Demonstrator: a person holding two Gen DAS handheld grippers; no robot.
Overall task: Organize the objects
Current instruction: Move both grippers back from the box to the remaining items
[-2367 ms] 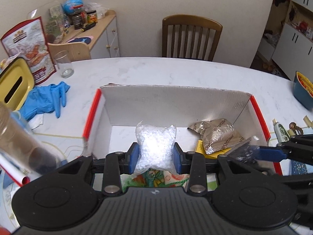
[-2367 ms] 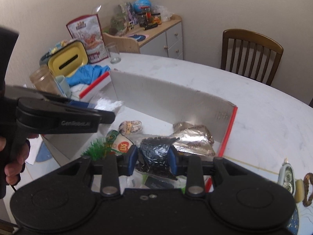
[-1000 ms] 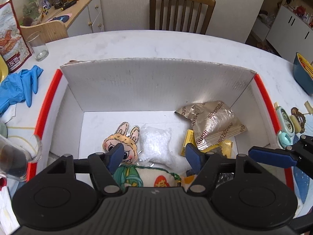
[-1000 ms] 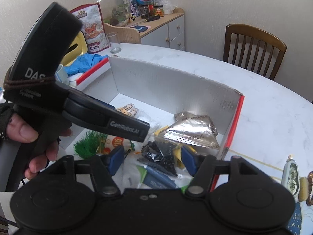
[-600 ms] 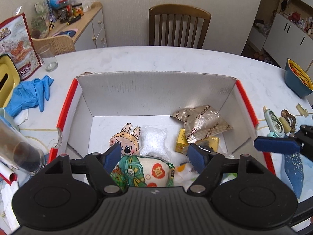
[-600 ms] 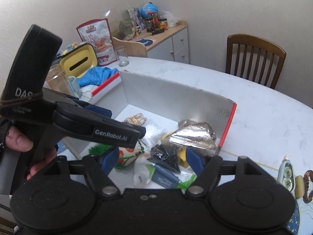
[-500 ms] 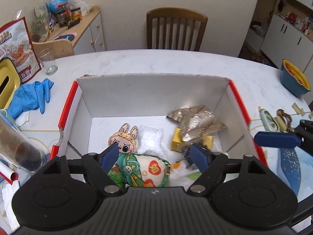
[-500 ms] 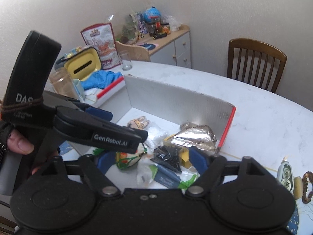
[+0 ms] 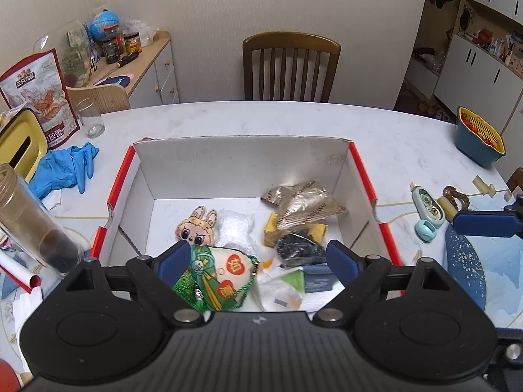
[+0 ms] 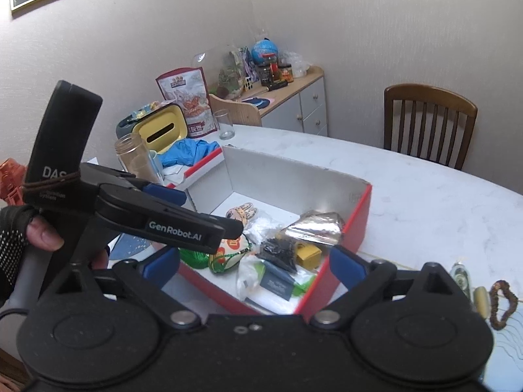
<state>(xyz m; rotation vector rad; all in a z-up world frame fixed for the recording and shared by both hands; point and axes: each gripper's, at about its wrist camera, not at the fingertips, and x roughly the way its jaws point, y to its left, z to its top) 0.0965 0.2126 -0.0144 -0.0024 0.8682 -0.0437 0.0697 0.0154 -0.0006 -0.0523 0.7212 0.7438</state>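
White marble table [image 9: 392, 137] under it all, chair [image 9: 291, 65] at its far edge. Red-edged cardboard box [image 9: 242, 160] near the middle of the table, open on top, holding the sorted things – foil pouch [image 9: 304, 204] toward its far right corner, embroidered sachet [image 9: 222, 277] against the near wall, bunny charm [image 9: 196, 228] just behind it, white bead bag [image 9: 237, 225] touching the charm's right side, black bead bag [image 9: 299, 245] in front of the foil pouch. Blue gloves [image 9: 62, 170] off the box's left side; blue basket [image 9: 479, 142] at the table's right edge.

Left gripper [image 9: 258, 256] above the box's near wall, jaws spread wide, just been opening, nothing between them. Right gripper [image 10: 255, 268] likewise – spread, just been opening, empty, over the box's near corner.
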